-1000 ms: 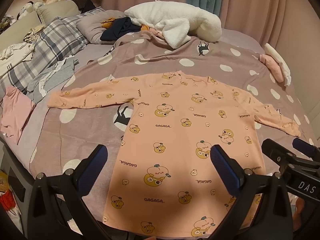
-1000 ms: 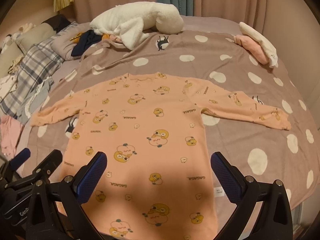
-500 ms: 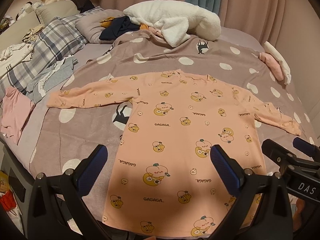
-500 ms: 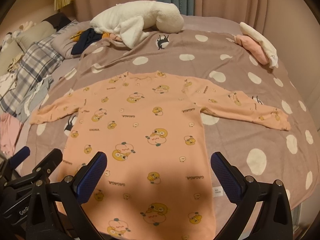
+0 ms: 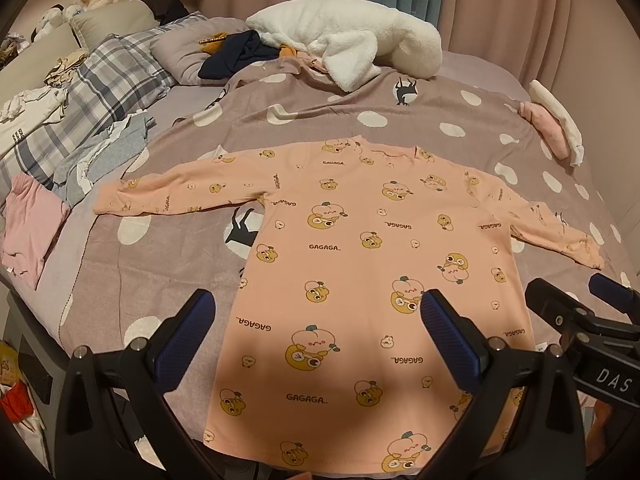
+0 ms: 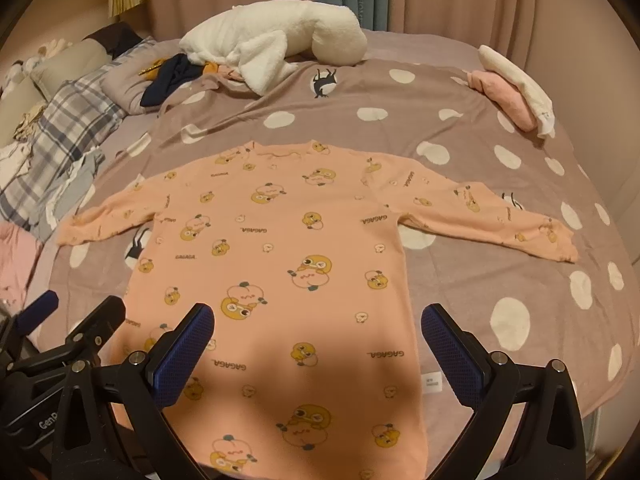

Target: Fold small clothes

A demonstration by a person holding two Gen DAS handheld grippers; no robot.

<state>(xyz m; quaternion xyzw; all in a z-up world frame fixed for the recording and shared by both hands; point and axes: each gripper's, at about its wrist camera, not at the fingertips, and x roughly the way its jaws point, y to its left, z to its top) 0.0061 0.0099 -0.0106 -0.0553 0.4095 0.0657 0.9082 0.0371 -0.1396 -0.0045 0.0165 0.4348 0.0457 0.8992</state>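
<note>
A wide bed fills the room, covered by a mauve blanket with white dots and small black cat shapes. Spread flat on that blanket, near the foot of the bed, lies a peach long-sleeved shirt printed with cartoon fruit faces and the word GAGAGA; both sleeves are stretched out to the sides, the neckline points toward the curtains, and the hem sits at the near edge. A fluffy white blanket is heaped at the far side, touching a dark navy garment. Plaid bedding runs along the left, with a grey-blue garment and a pink one beside it. On the far right edge a pink folded piece lies against a white one.

The left gripper hangs over the shirt's lower half, its blue-padded jaws spread wide with nothing between them. The right gripper hangs just beside it over the same hem area, jaws likewise wide apart and empty. A small white label shows at the shirt's right side seam.
</note>
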